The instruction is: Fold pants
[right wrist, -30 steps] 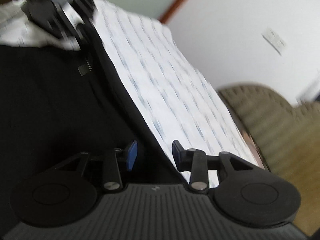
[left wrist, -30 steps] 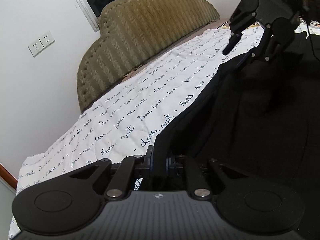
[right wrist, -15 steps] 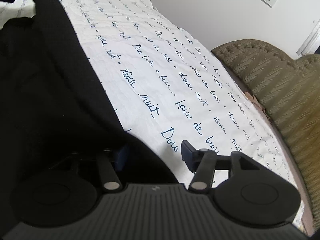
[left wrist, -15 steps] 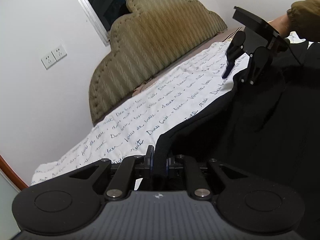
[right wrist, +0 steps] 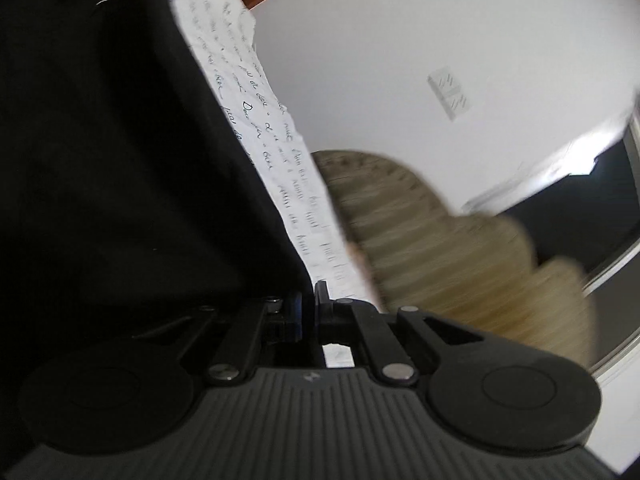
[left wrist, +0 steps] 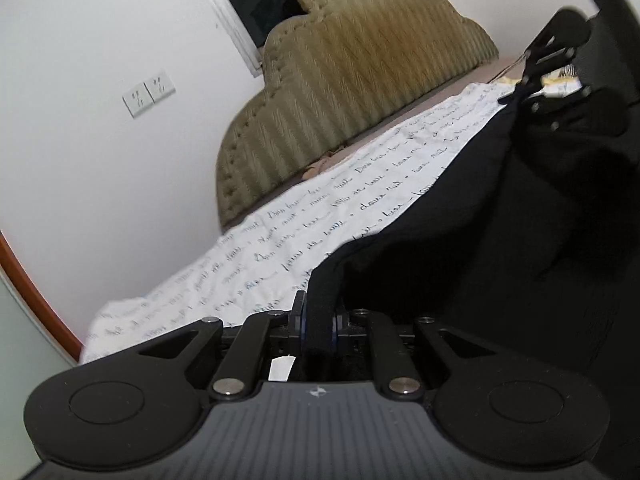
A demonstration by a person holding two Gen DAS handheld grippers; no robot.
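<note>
Both tools, L (left wrist: 319, 322) & R (right wrist: 308, 312), pinch black pants (left wrist: 500, 248) edge.

The left gripper (left wrist: 318, 326) is matte black throughout: a ribbed, dark grey housing marked with a small pale emblem at its centre, two round discs with raised rims at its sides, and slotted linkage arms pinned with silver round-headed screws that lead to short fingers faced with blue pads (left wrist: 303, 320). The right gripper (right wrist: 308, 312) is built the same way, with the same ribbed housing, silver screws, triangular cut-outs in its outer links and a blue pad (right wrist: 297, 312) on its left finger. From the left wrist camera, the right gripper appears blurred at the upper right as black links dotted with small screws.
</note>
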